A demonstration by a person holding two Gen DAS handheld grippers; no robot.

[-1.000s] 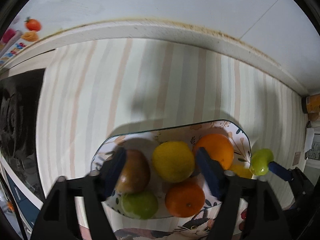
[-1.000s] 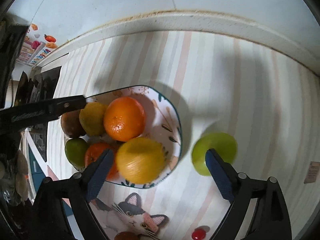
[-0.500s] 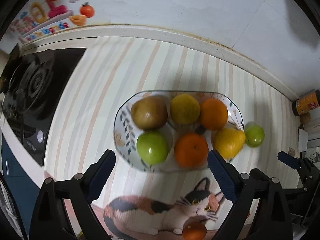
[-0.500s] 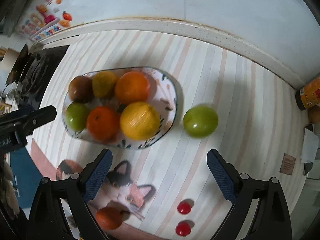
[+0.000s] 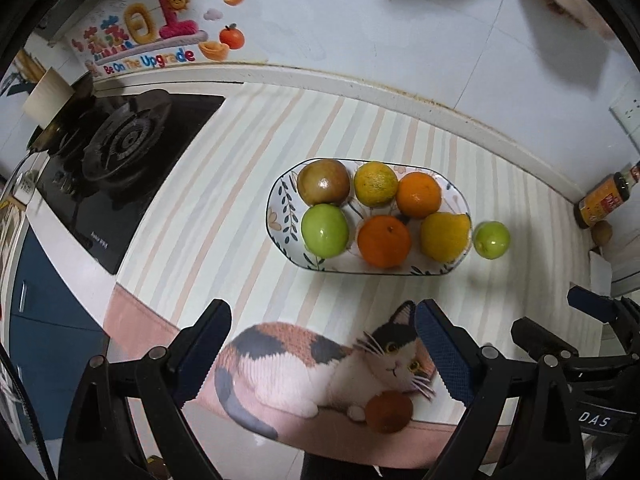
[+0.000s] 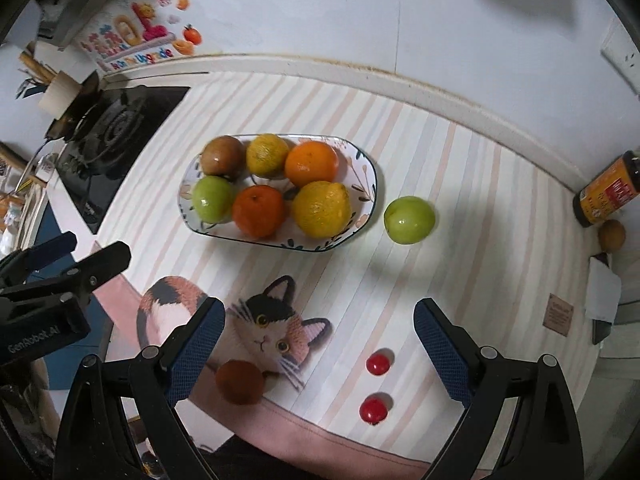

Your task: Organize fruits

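An oval flowered plate holds several fruits: a brown one, a yellow-green citrus, two oranges, a green apple and a lemon. A second green apple lies on the striped mat just right of the plate. Near the front edge lie a brown-orange fruit and two small red fruits. My left gripper and right gripper hang open and empty above the front of the mat.
A black gas stove fills the counter's left side. A sauce bottle and a small brown fruit stand at the far right by the wall. The mat's cat picture lies along the front edge.
Both grippers have risen and drawn back from the plate. The left jaws, earlier low among the plate's fruits, have widened and now hold nothing. The loose green apple stays on the mat.
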